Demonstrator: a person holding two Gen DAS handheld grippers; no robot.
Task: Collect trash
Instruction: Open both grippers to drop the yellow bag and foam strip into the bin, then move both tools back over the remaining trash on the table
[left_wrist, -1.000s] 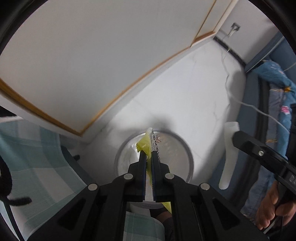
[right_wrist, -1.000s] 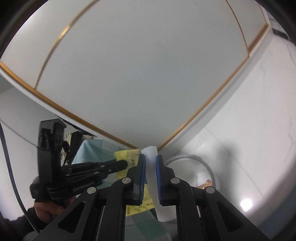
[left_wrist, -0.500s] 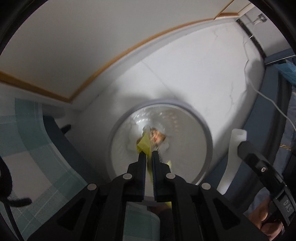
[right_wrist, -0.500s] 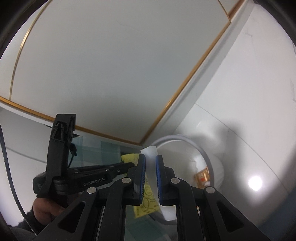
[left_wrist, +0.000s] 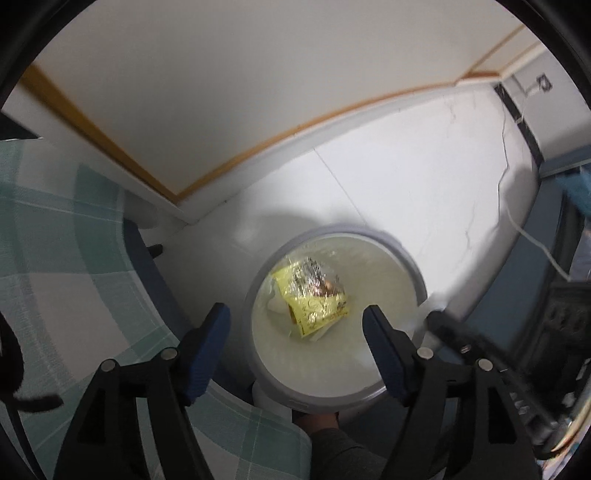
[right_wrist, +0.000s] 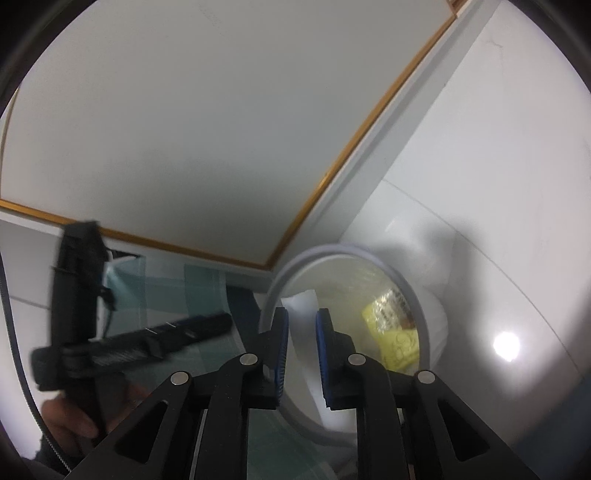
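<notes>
Inside round bin, crinkly foil wrapper

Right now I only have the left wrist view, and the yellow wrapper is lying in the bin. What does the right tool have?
Observer: The right tool has a white piece between its pads, and its jaws are opening.
Operator: Is that piece over the bin?
Observer: In the right wrist view its tip sits inside the outline of the bin rim. The yellow wrapper lies in the bin to the right of the tip.
</notes>
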